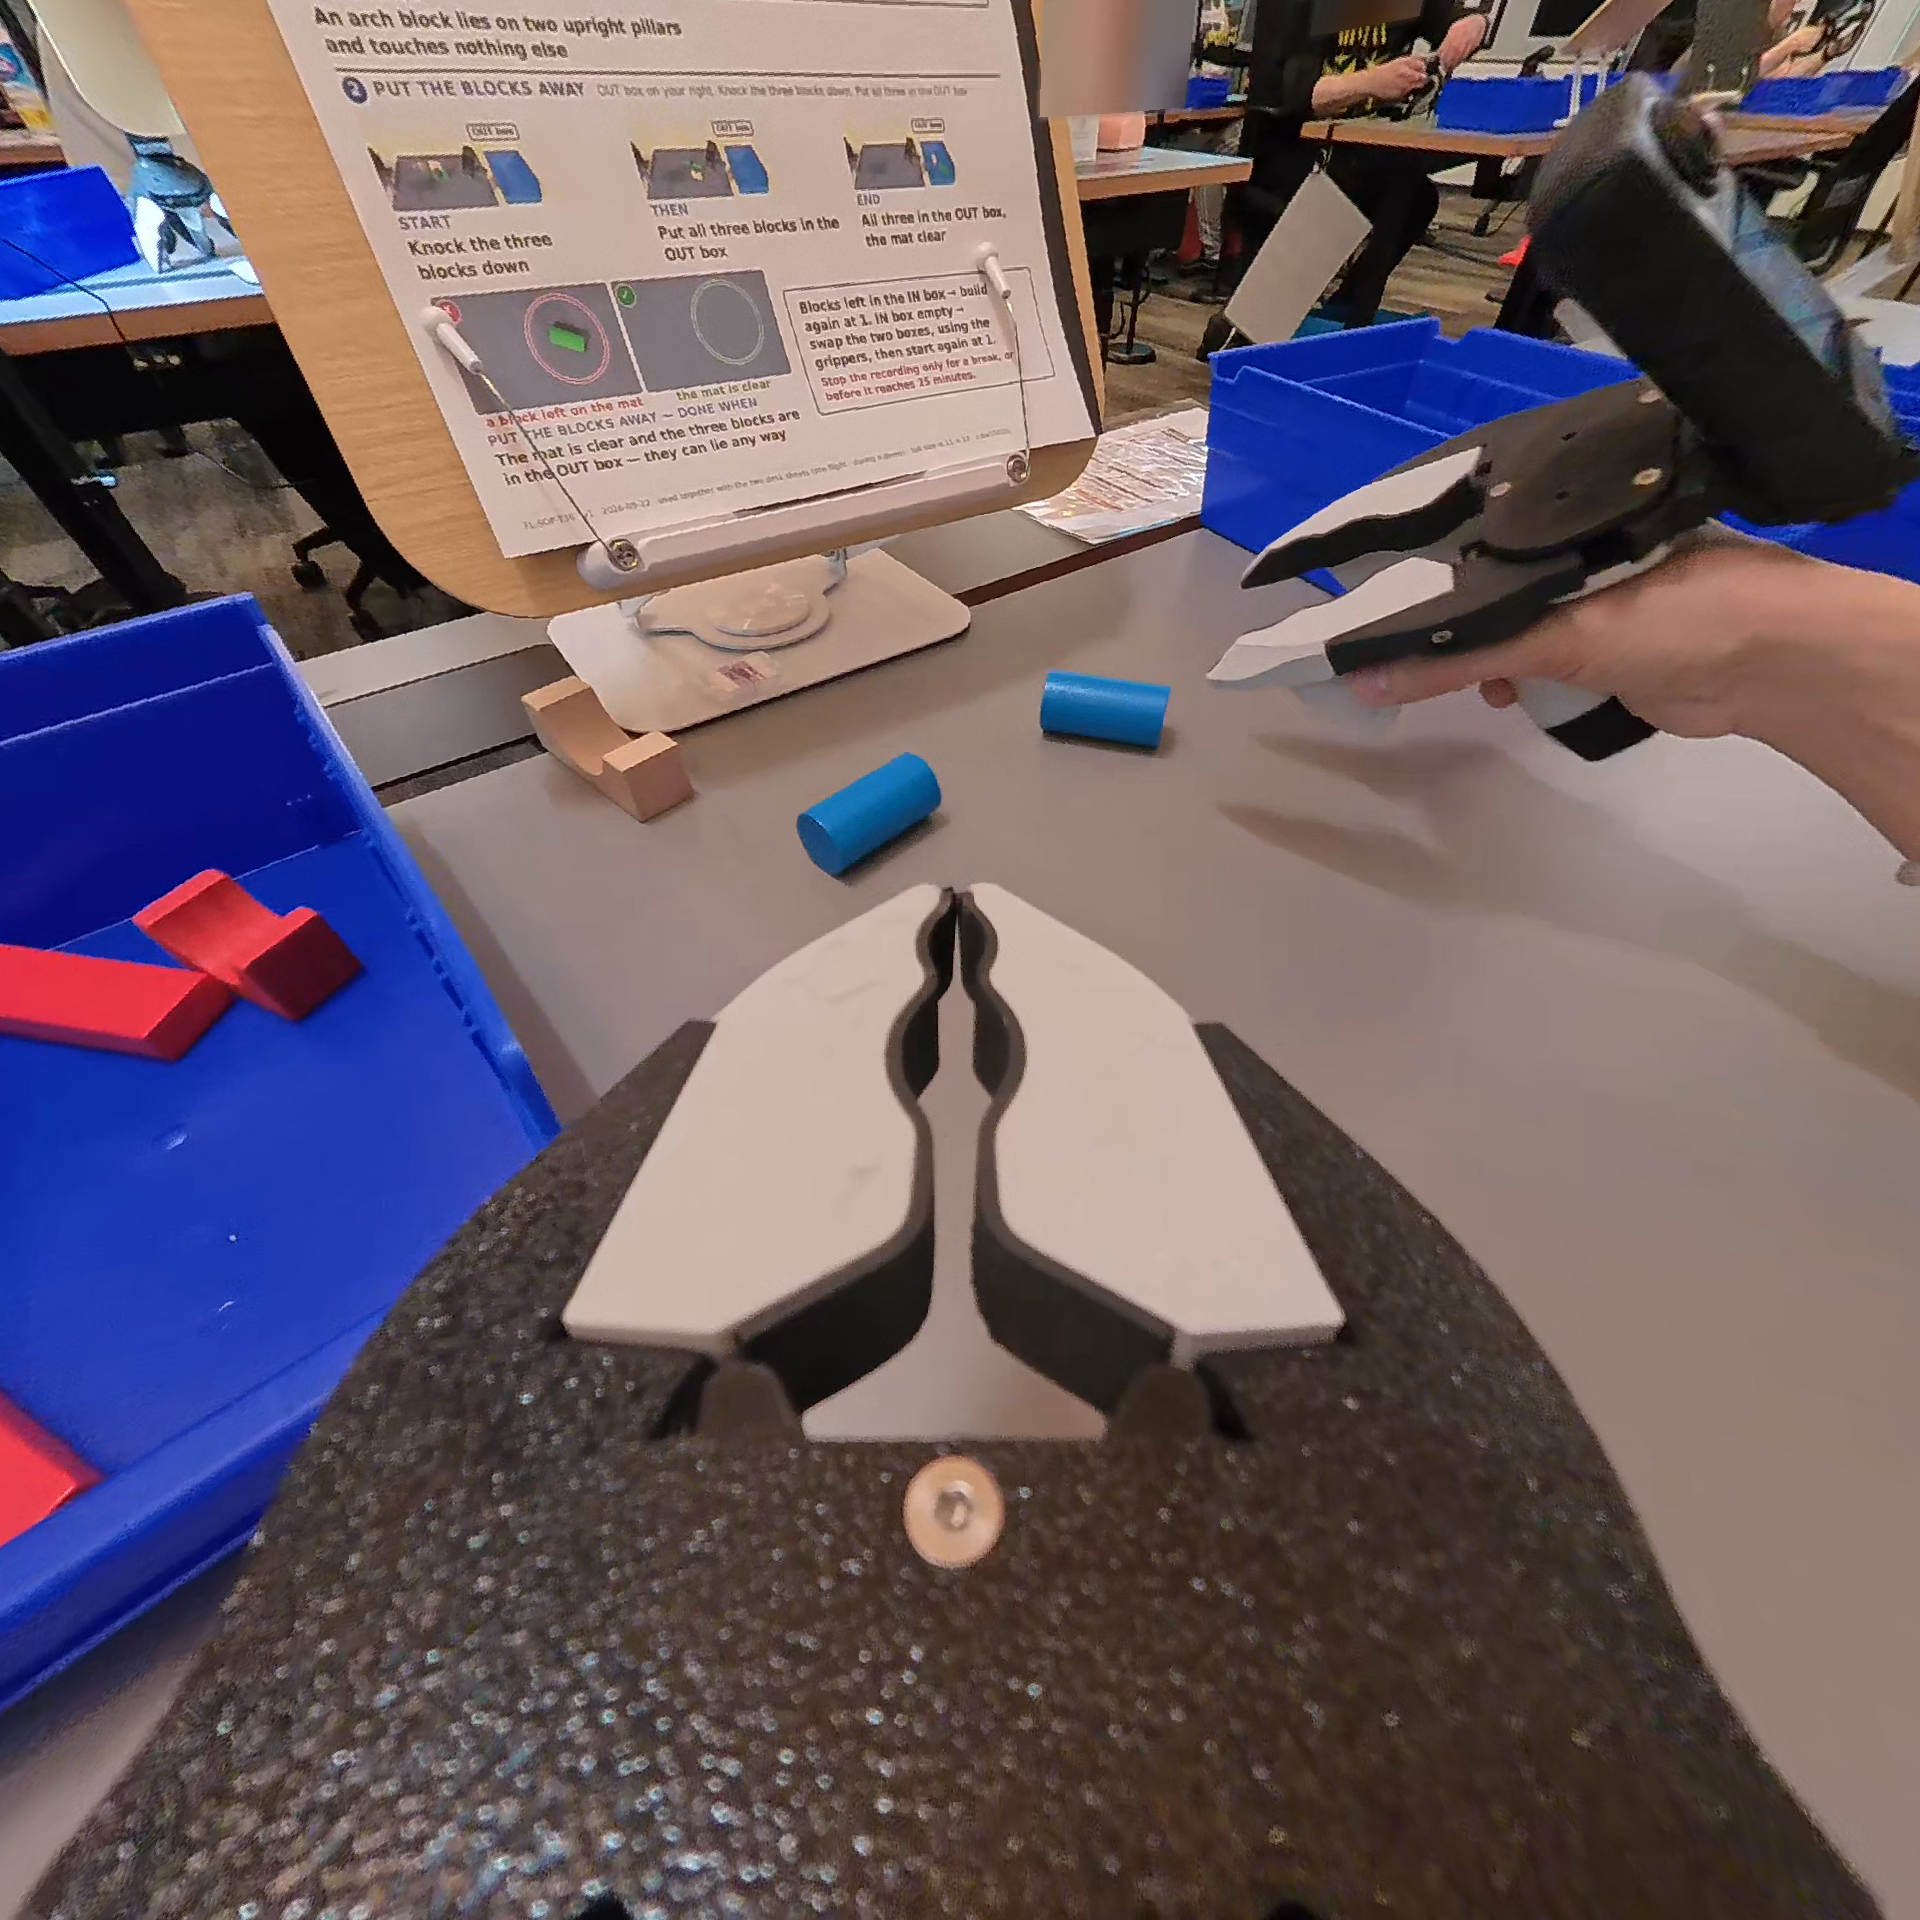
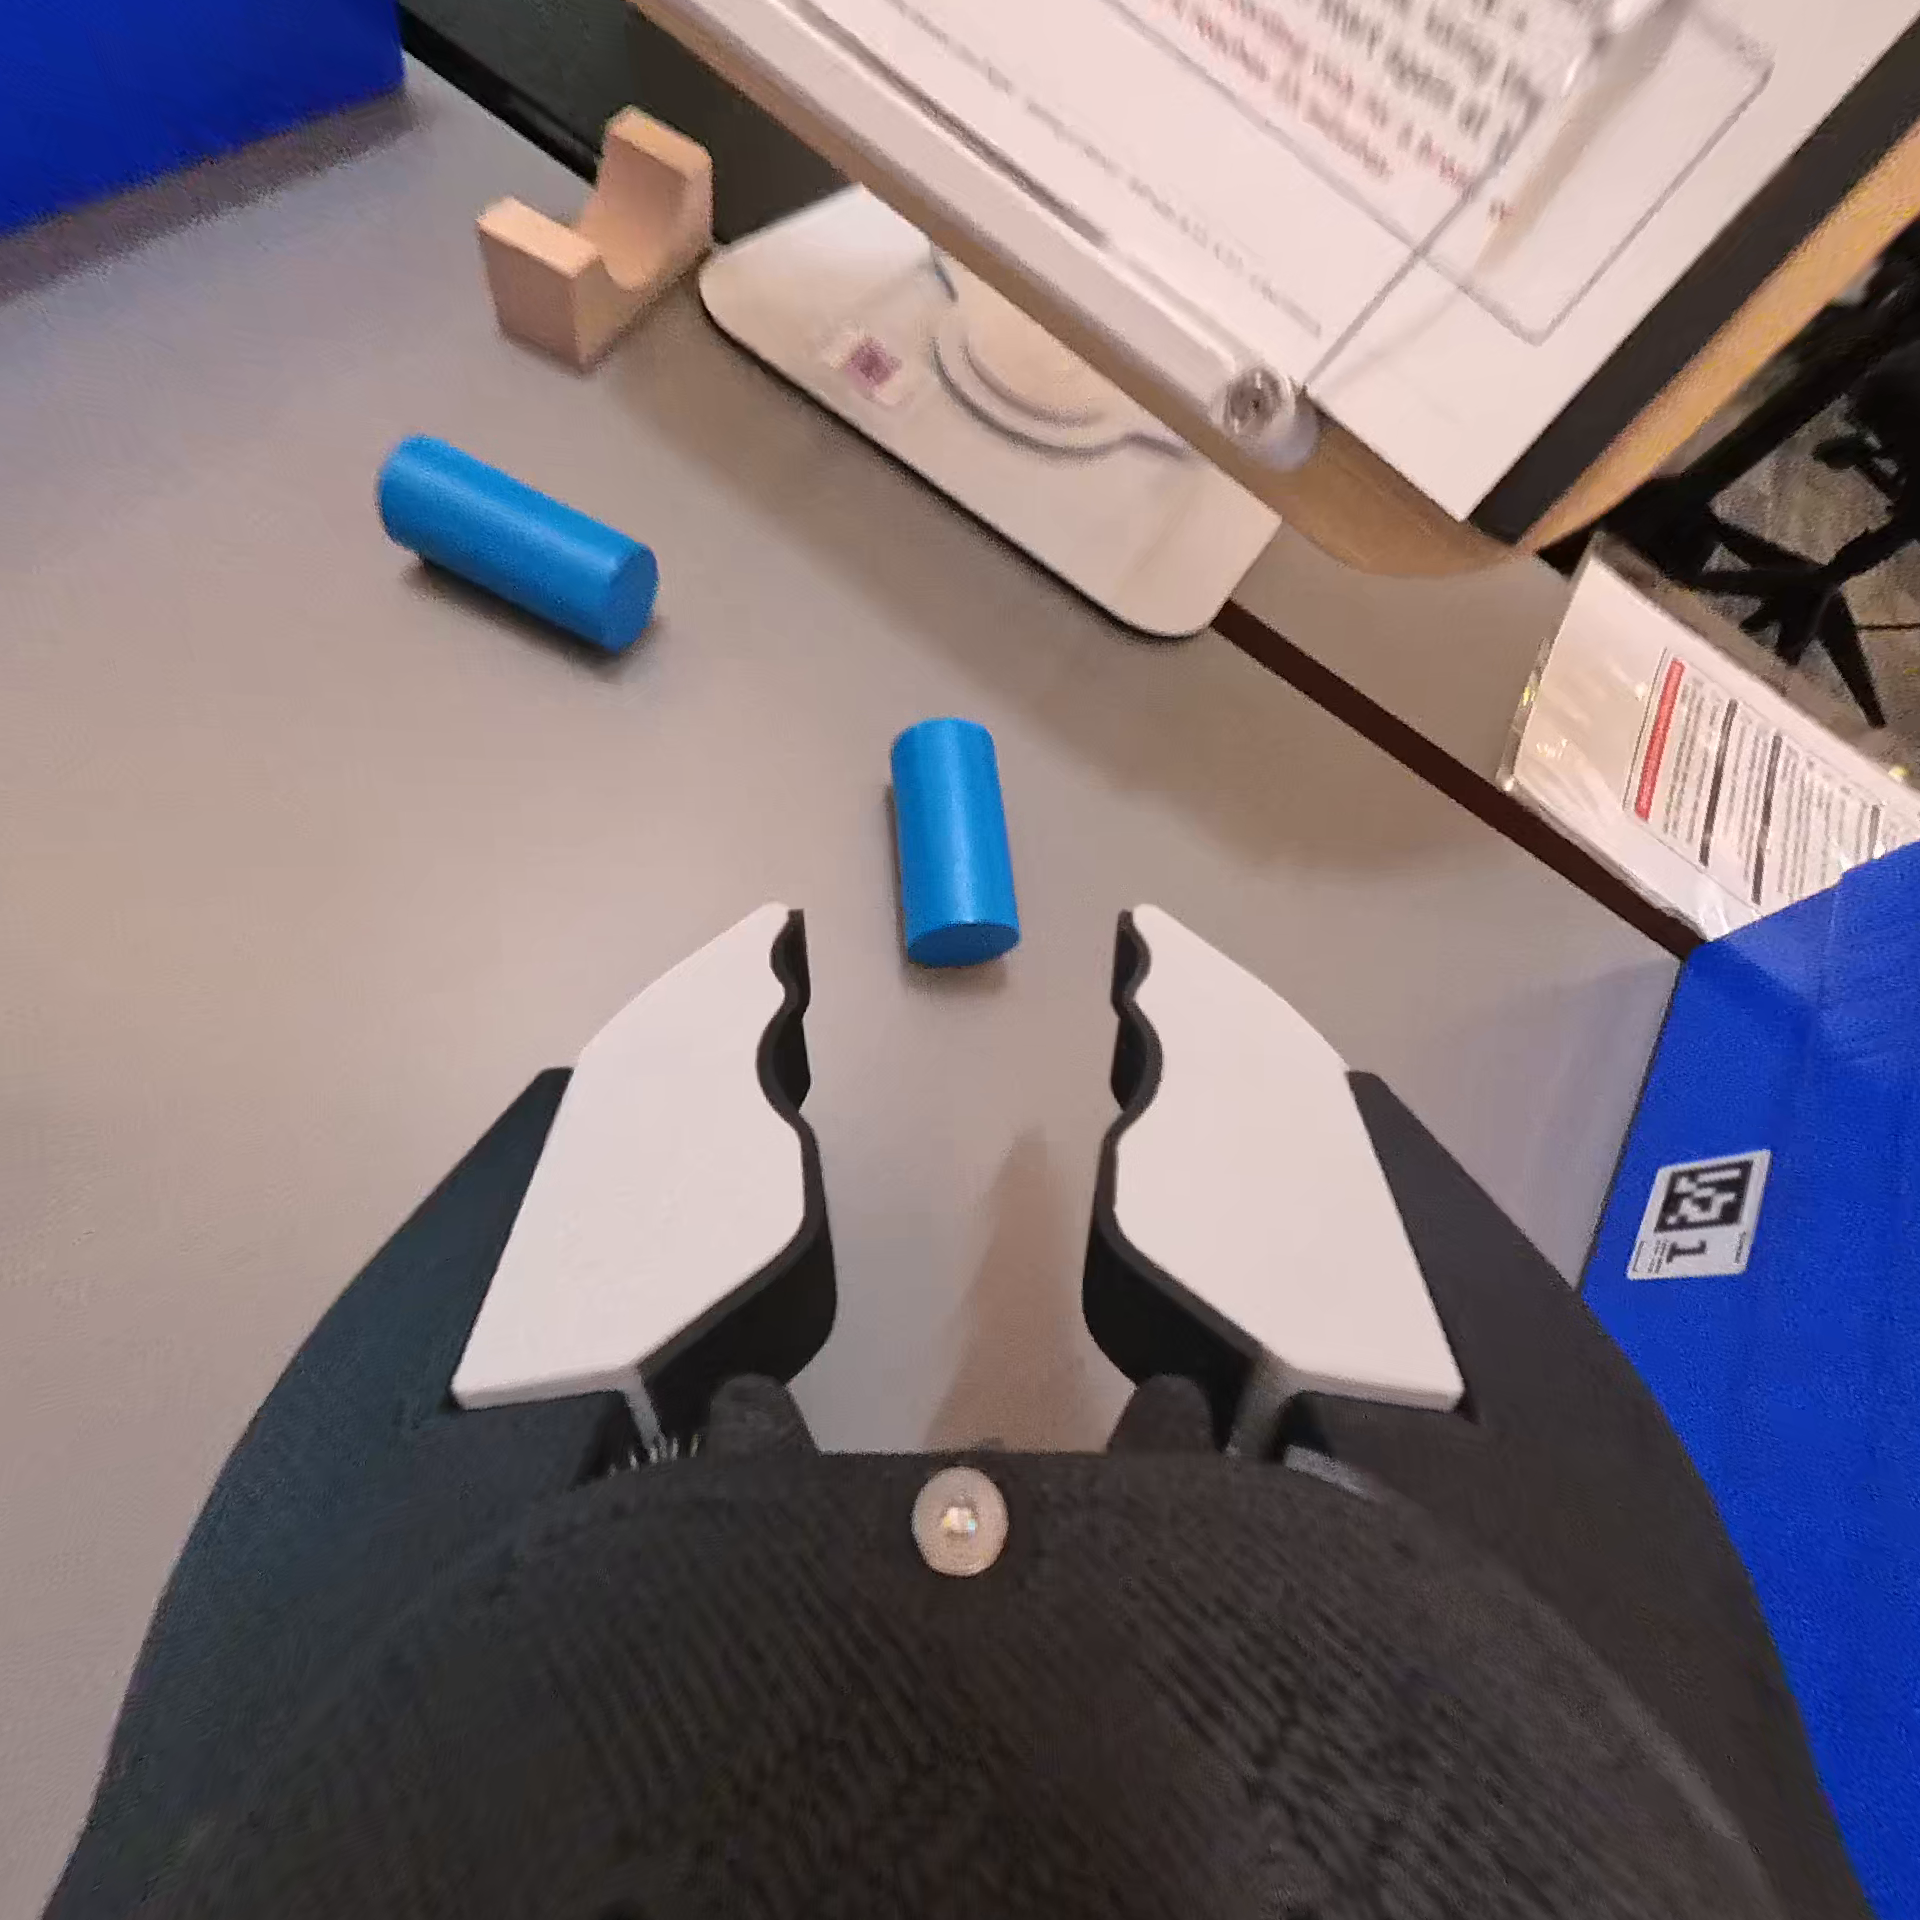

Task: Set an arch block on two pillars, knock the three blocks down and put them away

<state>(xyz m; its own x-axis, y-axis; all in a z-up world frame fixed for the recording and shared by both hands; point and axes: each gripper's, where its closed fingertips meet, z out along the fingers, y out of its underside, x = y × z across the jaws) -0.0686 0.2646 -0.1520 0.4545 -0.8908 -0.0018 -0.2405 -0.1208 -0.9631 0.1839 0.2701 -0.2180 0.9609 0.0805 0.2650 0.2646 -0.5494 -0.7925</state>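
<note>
Two blue cylinders lie on their sides on the grey mat (image 1: 1351,1039). One cylinder (image 1: 869,812) (image 2: 516,543) lies just ahead of my shut, empty left gripper (image 1: 955,894). The other cylinder (image 1: 1103,709) (image 2: 953,842) lies just beyond the tips of my open, empty right gripper (image 2: 960,920), in line with its gap. A hand holds the right gripper (image 1: 1242,623) above the mat in the left wrist view. A tan wooden arch block (image 1: 608,746) (image 2: 597,241) lies by the foot of the document stand.
A blue bin (image 1: 208,1195) at the left holds red blocks (image 1: 249,940). Another blue bin (image 1: 1382,426) (image 2: 1787,1351) stands at the right. A document stand (image 1: 758,623) (image 2: 1039,436) with an instruction sheet stands at the back of the mat. A laminated sheet (image 2: 1714,769) lies beside it. My right fingertips sit around 25 centimeters from my left ones.
</note>
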